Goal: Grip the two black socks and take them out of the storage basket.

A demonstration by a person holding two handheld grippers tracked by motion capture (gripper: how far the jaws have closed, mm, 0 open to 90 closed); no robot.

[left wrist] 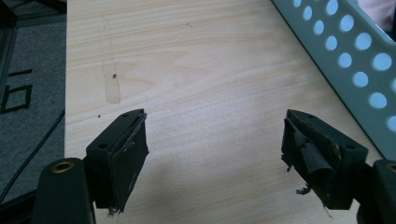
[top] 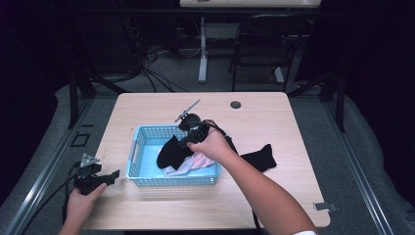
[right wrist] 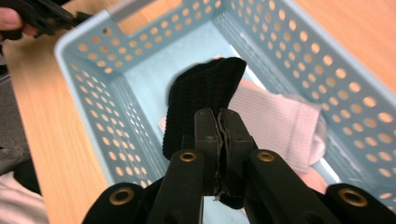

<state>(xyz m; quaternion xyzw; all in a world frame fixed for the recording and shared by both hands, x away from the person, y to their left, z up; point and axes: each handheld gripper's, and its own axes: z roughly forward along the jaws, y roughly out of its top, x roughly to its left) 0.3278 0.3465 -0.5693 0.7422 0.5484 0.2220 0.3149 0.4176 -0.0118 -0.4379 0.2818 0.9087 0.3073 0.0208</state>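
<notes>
Clearly the right gripper is clamped on the black sock, which hangs lengthwise over the basket; left gripper (jaws apart) rests beside it.

A: How much of the basket shows in the left gripper view?
B: One holed wall; the picture's top and right edges cut the rest.

A: And the black sock in the basket?
B: In the right gripper view its near end is hidden behind the right gripper.

A: The pink cloth beside it?
B: The sock covers part of it.

A: The sock outside the basket?
B: In the high view the forearm hides its near part.
</notes>
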